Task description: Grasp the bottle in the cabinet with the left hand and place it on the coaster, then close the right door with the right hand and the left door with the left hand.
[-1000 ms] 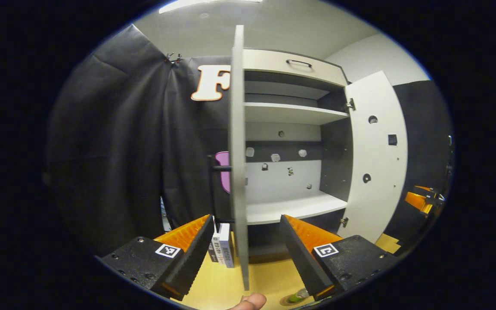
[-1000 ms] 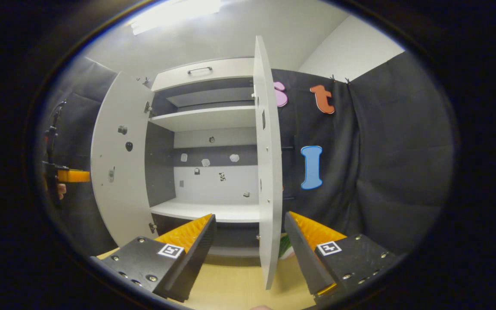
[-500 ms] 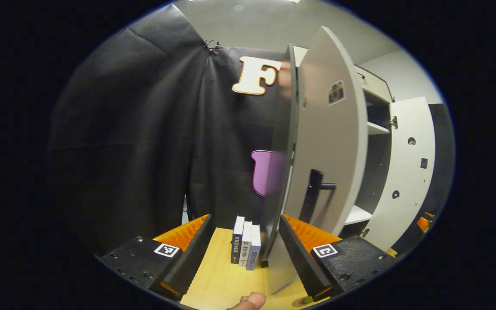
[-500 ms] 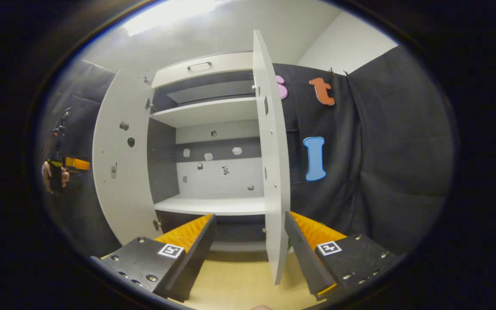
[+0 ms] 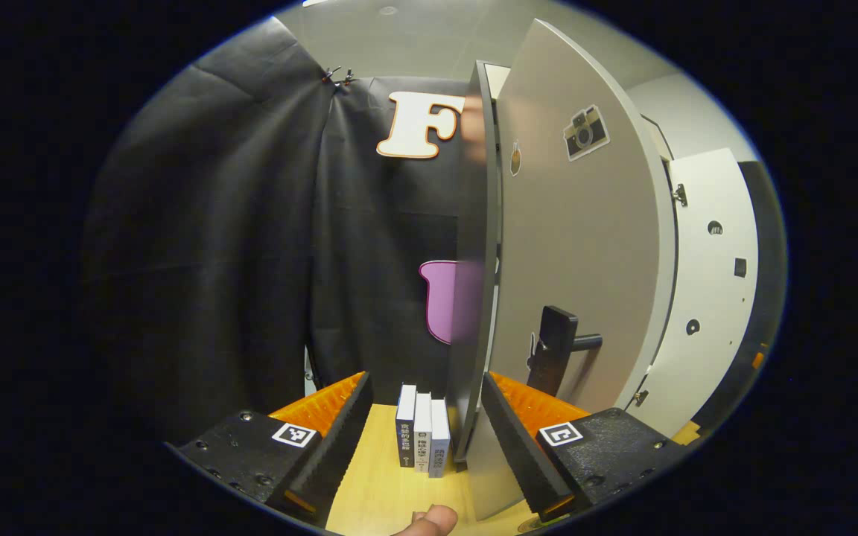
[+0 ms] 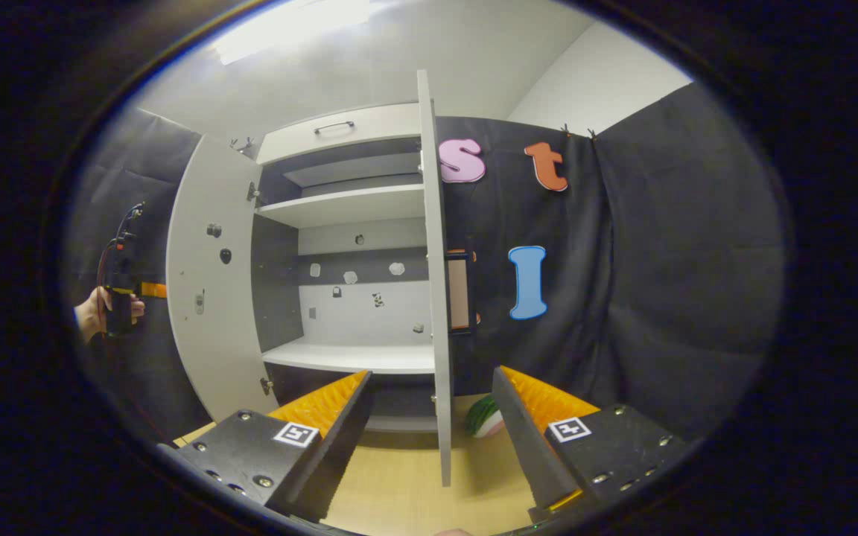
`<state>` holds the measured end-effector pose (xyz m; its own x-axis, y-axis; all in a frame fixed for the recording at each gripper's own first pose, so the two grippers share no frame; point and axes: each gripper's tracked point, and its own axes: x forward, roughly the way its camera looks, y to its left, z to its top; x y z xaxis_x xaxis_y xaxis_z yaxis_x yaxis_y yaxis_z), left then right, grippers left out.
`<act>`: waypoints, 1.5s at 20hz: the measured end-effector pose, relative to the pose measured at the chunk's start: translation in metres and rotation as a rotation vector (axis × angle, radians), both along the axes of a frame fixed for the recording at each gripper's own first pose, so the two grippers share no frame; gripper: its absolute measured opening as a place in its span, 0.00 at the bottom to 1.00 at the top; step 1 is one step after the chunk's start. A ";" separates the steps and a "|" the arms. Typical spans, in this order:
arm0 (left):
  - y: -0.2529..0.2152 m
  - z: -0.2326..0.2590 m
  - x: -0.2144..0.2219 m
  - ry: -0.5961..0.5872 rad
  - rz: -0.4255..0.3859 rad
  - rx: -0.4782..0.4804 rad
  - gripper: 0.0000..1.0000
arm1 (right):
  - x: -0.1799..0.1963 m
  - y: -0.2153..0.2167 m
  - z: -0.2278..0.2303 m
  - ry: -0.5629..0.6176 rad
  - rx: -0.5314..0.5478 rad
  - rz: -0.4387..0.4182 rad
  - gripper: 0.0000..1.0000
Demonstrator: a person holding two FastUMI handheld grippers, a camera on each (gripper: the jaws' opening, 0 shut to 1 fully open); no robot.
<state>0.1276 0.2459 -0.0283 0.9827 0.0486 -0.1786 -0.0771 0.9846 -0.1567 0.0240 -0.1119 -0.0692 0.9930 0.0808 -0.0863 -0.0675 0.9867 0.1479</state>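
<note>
The left gripper (image 5: 423, 439) has its jaws spread wide, nothing between the fingers. The free edge of the left door (image 5: 578, 246) stands just inside its right-hand finger (image 5: 509, 439) — whether the finger presses on the panel cannot be told. In the left gripper view that door is swung partway, its outer face turned to the camera, with a black lever handle (image 5: 559, 348) low on it and a camera sticker (image 5: 585, 132) near the top. Past the gripper, three slim books (image 5: 423, 436) stand upright side by side on the wooden tabletop (image 5: 384, 484), just beside the door's lower edge. A fingertip (image 5: 429, 521) of the person shows at the bottom. Farther right stands the right door (image 5: 704, 298), wide open, its inner face showing.

The right gripper (image 6: 433, 439) is also spread open and holds nothing; the right door (image 6: 438, 298) stands edge-on between its fingers, apart from both. Behind it is the cabinet (image 6: 347, 246) with bare white shelves, a drawer with a handle on top. A small watermelon-like object (image 6: 482, 417) lies on the table beyond the door. At far left a hand (image 6: 94, 316) holds the other gripper beside the left door (image 6: 209, 290).

The bottle and coaster cannot be made out — only a sliver of something at the bottom edge of the left gripper view.
</note>
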 end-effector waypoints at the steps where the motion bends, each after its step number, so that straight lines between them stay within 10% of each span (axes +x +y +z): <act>1: -0.002 0.003 0.003 -0.005 -0.003 -0.013 0.94 | -0.005 0.003 0.002 0.004 0.005 0.019 0.98; 30: -0.143 0.033 0.035 -0.053 -0.110 -0.064 0.94 | 0.034 -0.149 0.088 -0.104 -0.125 -0.225 0.98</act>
<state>0.1629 0.1027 0.0043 0.9897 -0.0702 -0.1251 0.0412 0.9745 -0.2205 0.0580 -0.2613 0.0190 0.9888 -0.1475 0.0214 0.1469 0.9888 0.0279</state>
